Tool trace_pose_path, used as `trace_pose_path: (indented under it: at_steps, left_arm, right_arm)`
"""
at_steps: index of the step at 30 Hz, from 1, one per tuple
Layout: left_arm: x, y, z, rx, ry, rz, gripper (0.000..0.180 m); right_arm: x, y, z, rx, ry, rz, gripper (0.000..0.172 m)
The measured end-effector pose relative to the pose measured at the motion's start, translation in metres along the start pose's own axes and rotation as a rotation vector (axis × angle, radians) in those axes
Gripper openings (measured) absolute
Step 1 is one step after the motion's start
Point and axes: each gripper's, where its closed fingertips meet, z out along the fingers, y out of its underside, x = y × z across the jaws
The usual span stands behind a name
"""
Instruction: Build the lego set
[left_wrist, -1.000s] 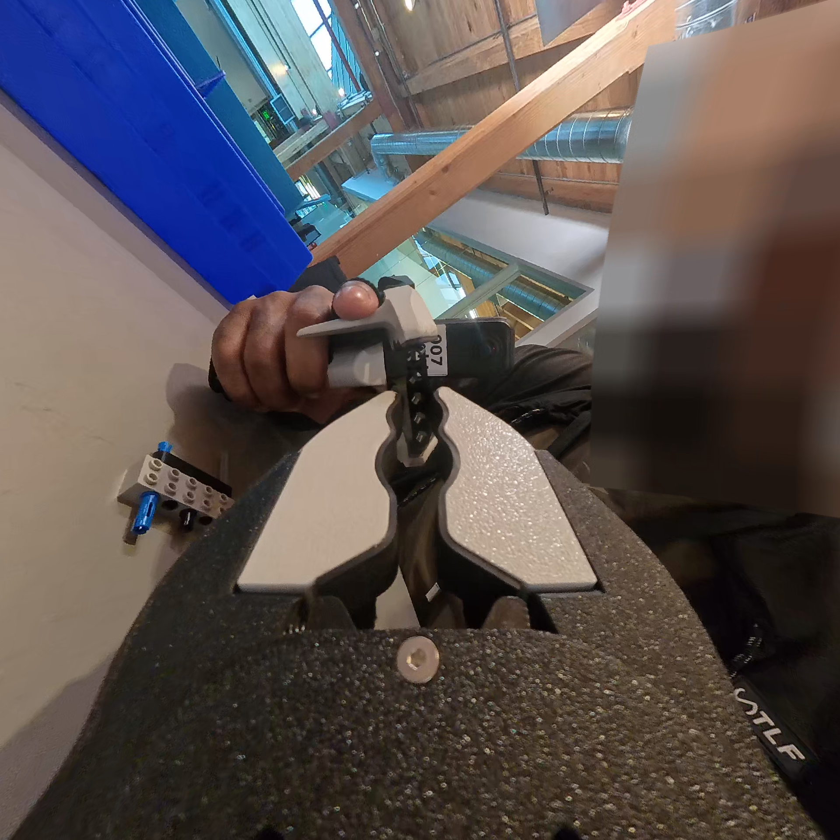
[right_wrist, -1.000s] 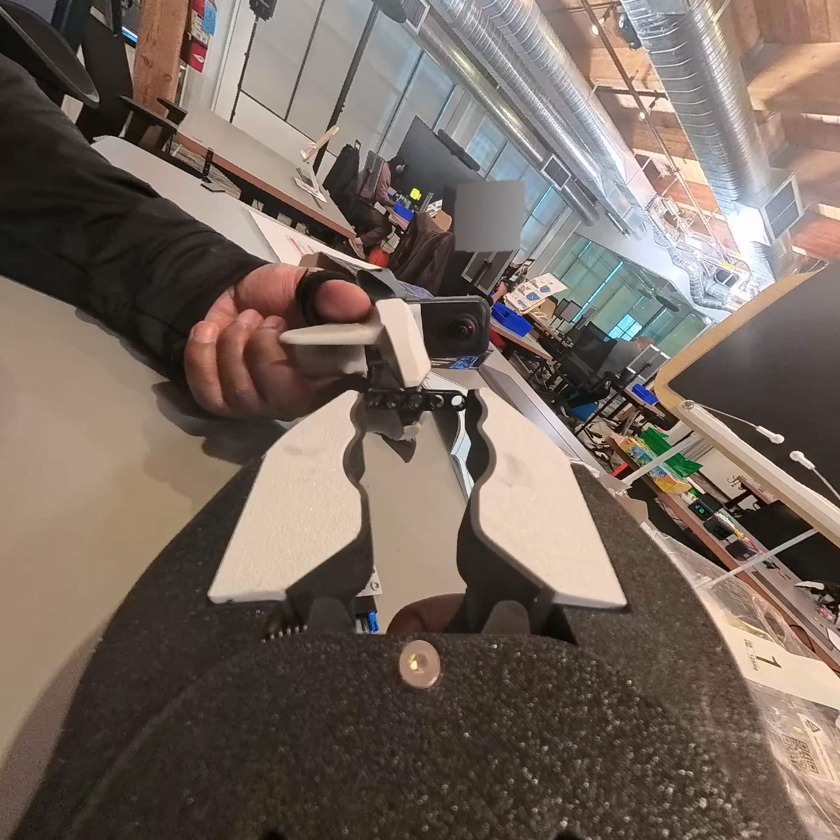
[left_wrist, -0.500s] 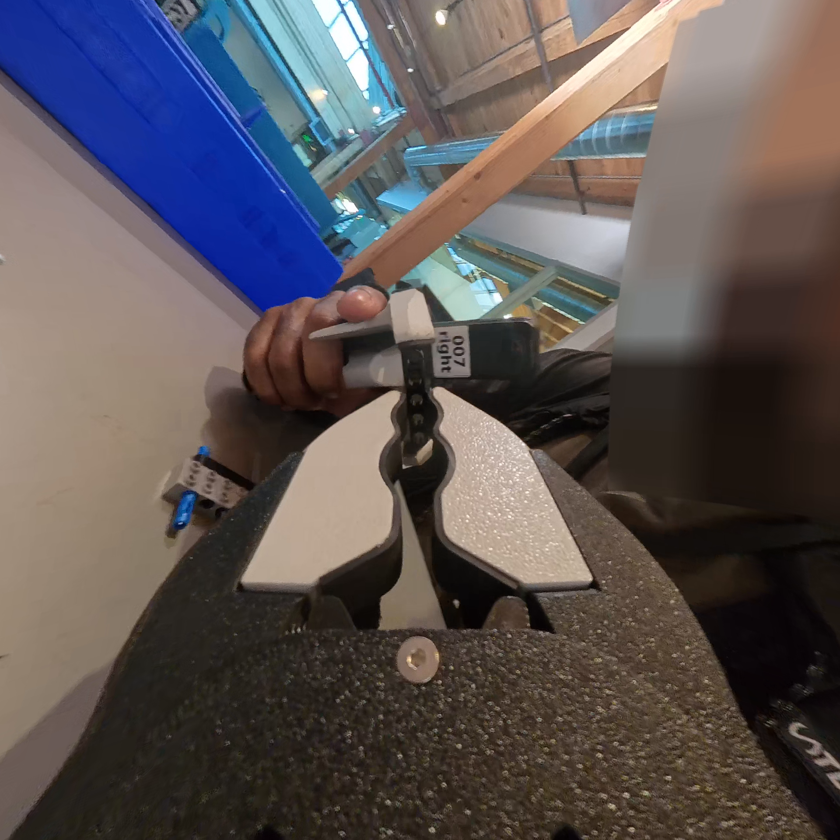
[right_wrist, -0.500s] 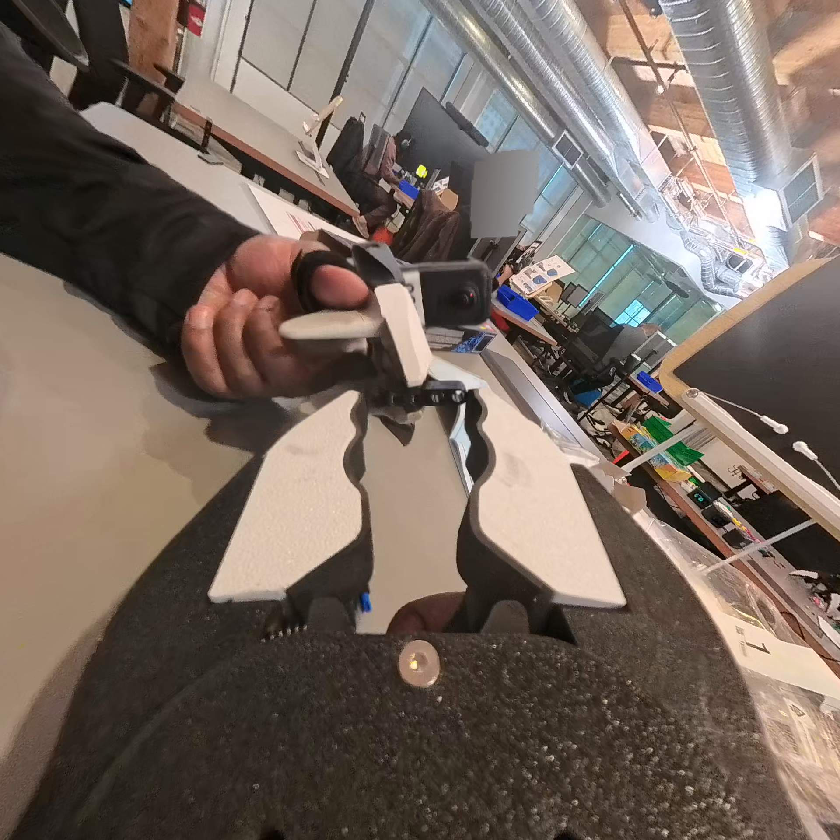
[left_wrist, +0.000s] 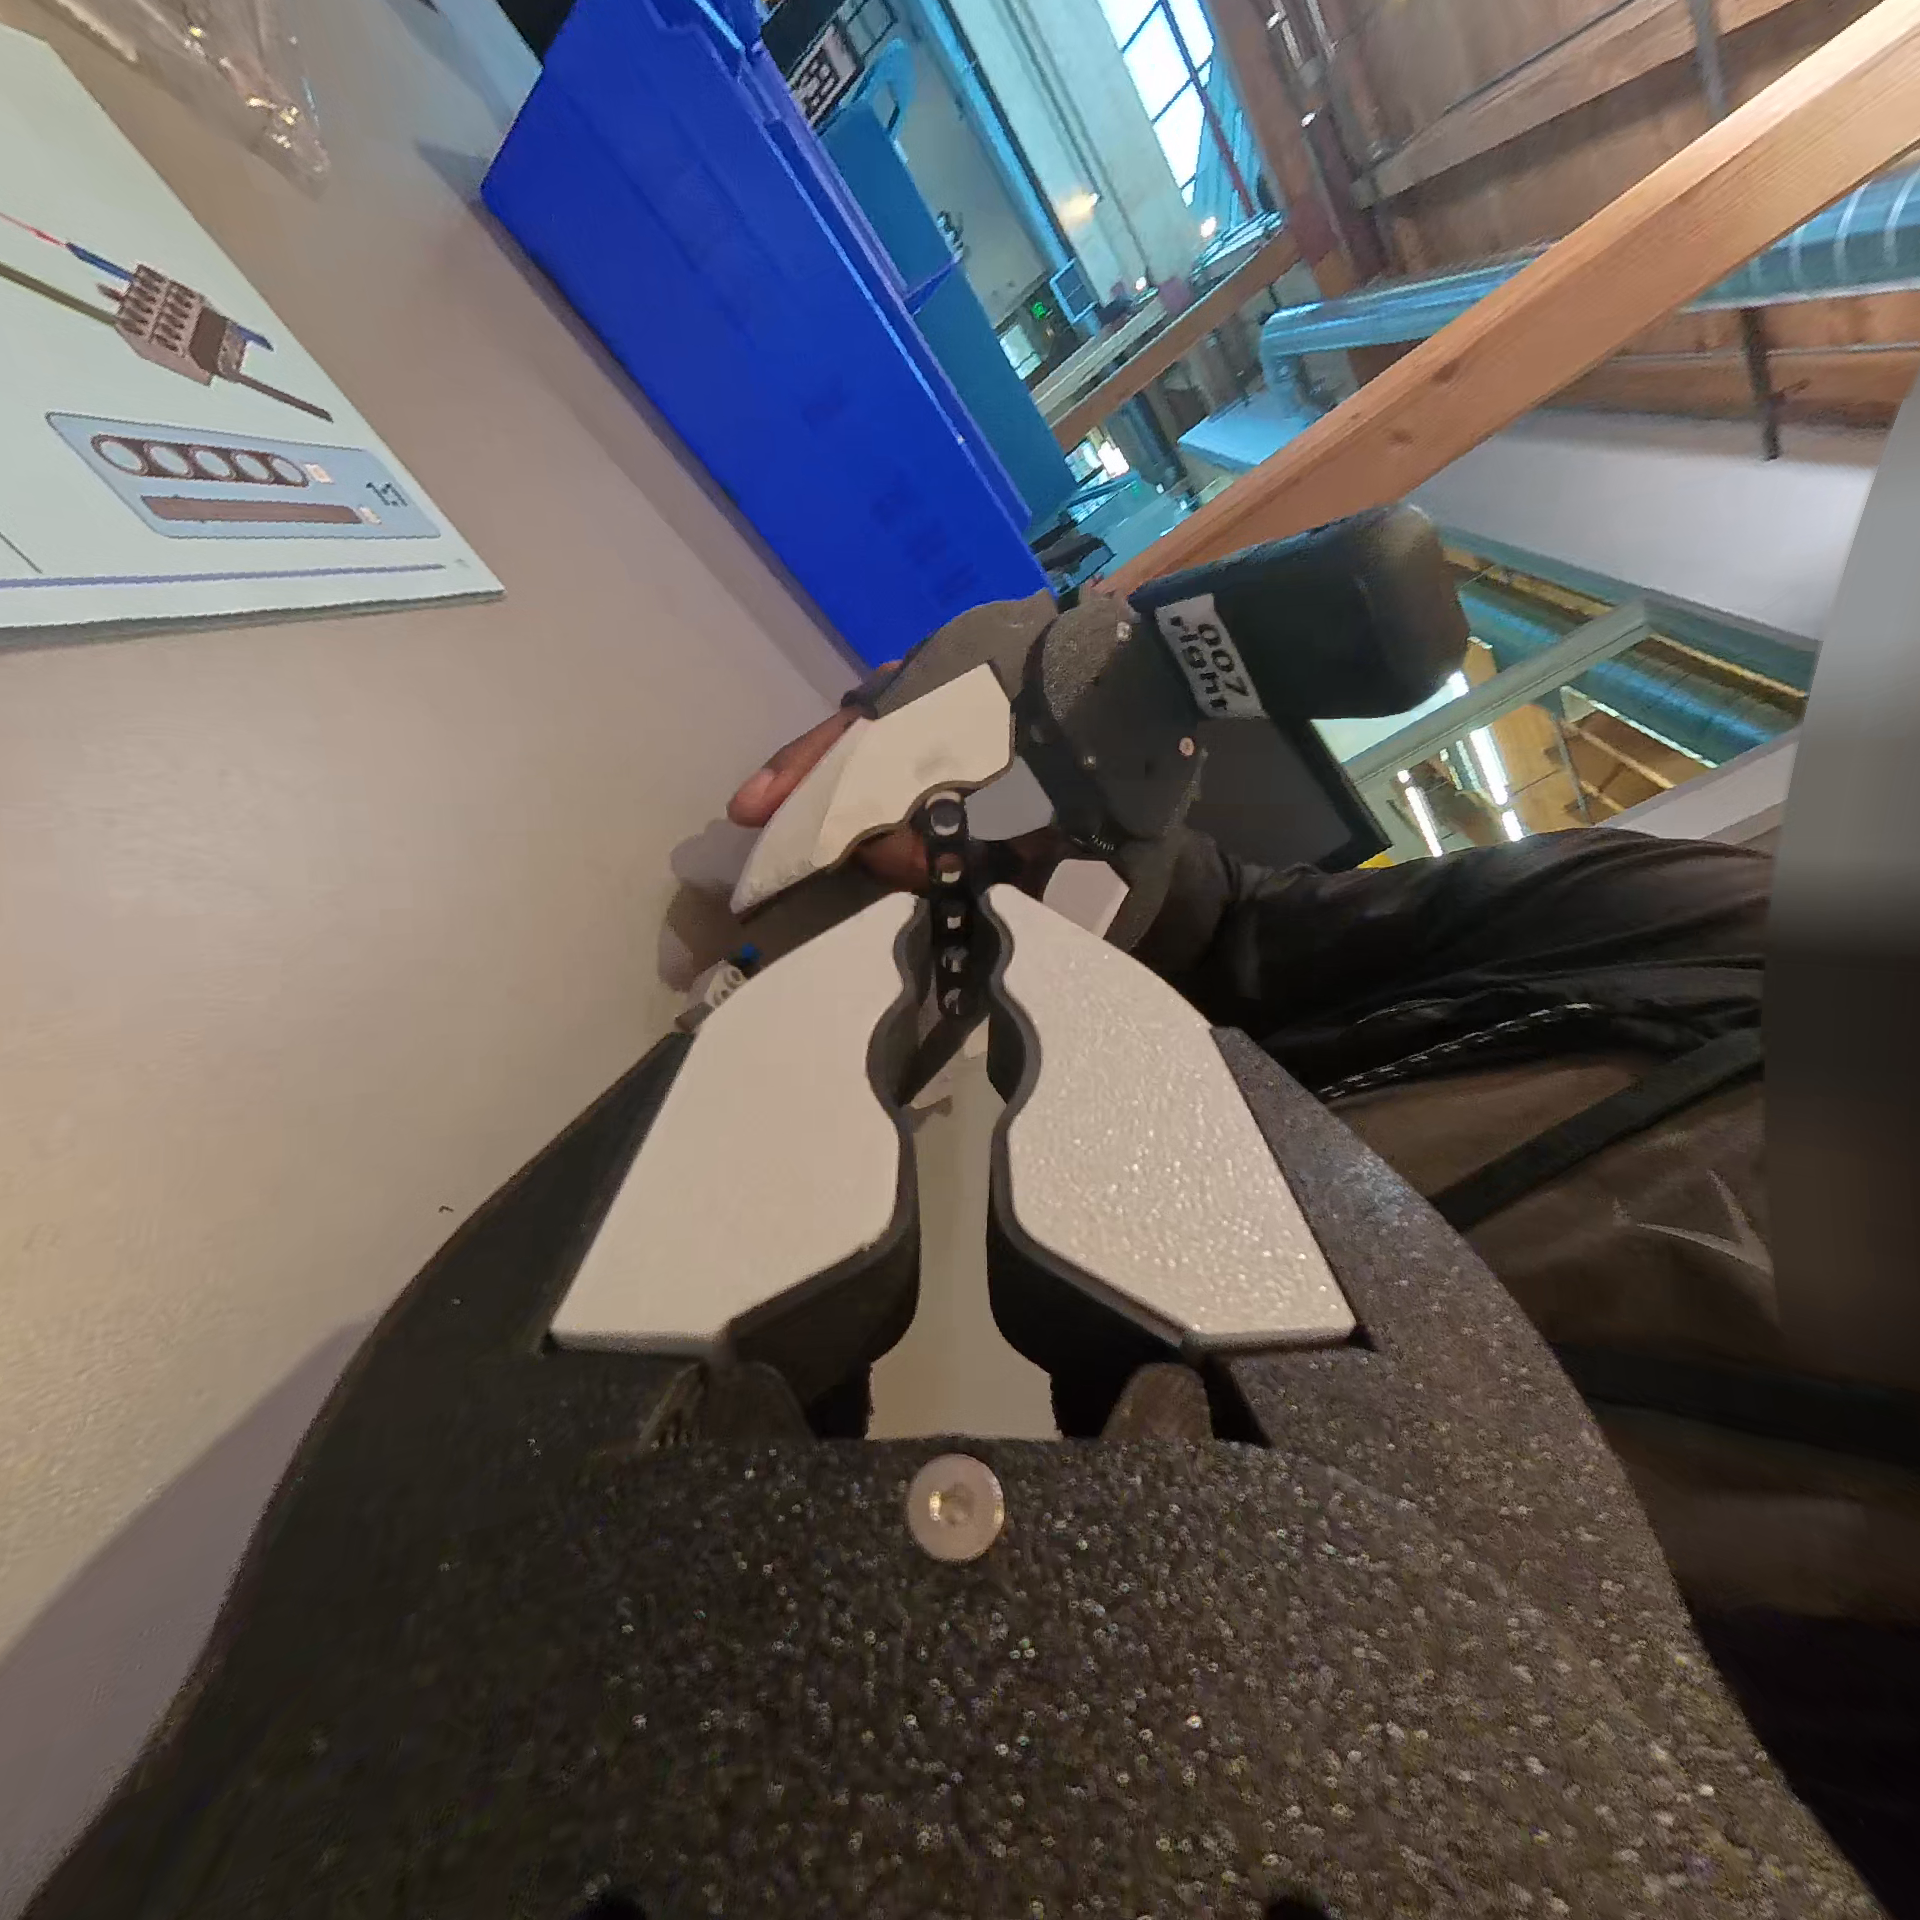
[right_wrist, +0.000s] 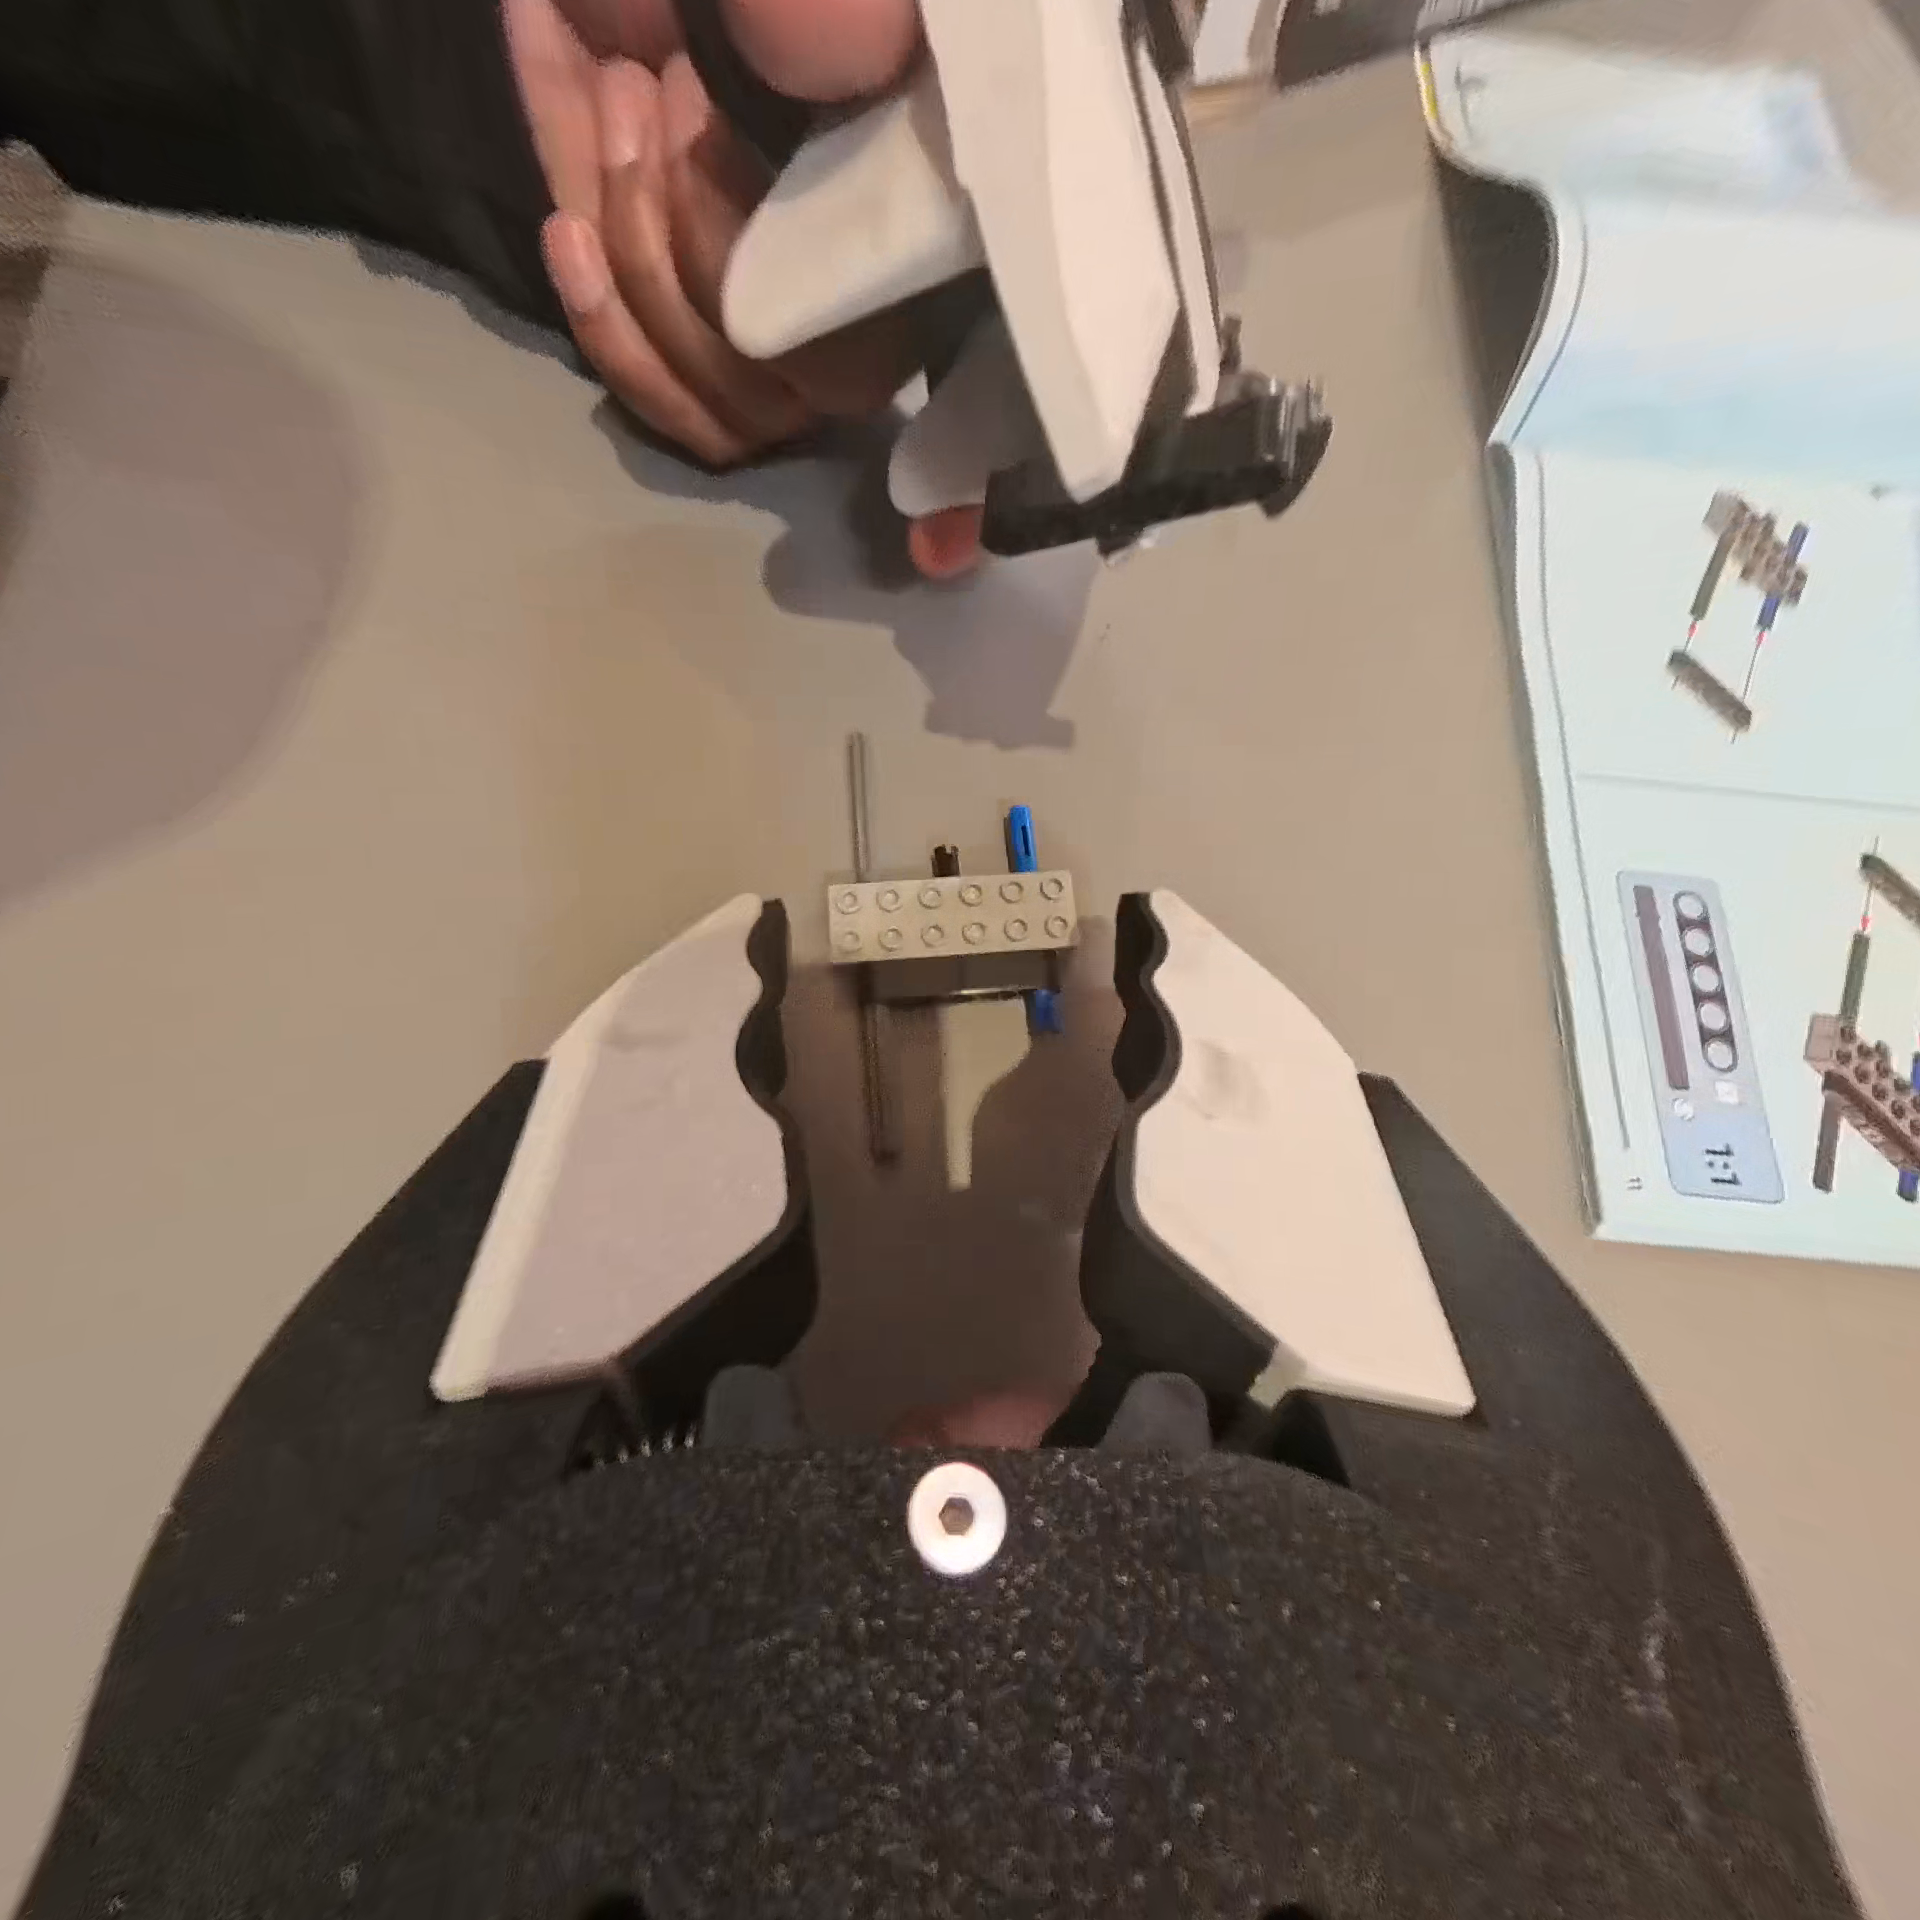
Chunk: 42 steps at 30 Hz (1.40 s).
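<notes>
Lighting is bright and even, with daylight from windows. Soft shadows fall on the table. Wide-angle distortion bends the edges. The upper hand shows motion blur.

The booklet is cut off by the right edge. The grey brick assembly is mostly hidden behind the left tool's finger. The left tool is motion-blurred.

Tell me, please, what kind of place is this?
Probably a shared workshop or lab, set up for brick building. A grey studded brick with pins lies on a plain table beside an open instruction booklet; blue storage bins and exposed ducts stand behind.
</notes>
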Motion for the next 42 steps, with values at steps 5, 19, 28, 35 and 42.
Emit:
trace_pose_path:
  at_steps: [5, 19, 28, 35, 42]
  left_arm:
    - [-0.009, 0.006, 0.001, -0.040, -0.076, 0.007, 0.007]
    - [-0.019, 0.008, 0.000, -0.051, -0.148, -0.003, 0.007]
    - [-0.027, -0.007, -0.012, 0.042, -0.178, -0.049, 0.007]
    - [-0.022, -0.020, -0.019, 0.121, -0.121, -0.089, 0.007]
    - [-0.018, -0.023, -0.023, 0.137, -0.089, -0.117, 0.007]
  right_arm:
    - [0.002, 0.012, 0.011, -0.121, 0.040, -0.027, 0.062]
    - [-0.002, 0.012, 0.015, -0.140, -0.015, 0.020, 0.052]
    - [0.018, 0.001, 0.007, -0.042, 0.148, 0.027, 0.052]
    - [0.035, -0.020, -0.006, 0.114, 0.265, 0.053, 0.052]
    - [0.045, -0.036, -0.019, 0.231, 0.386, 0.029, 0.052]
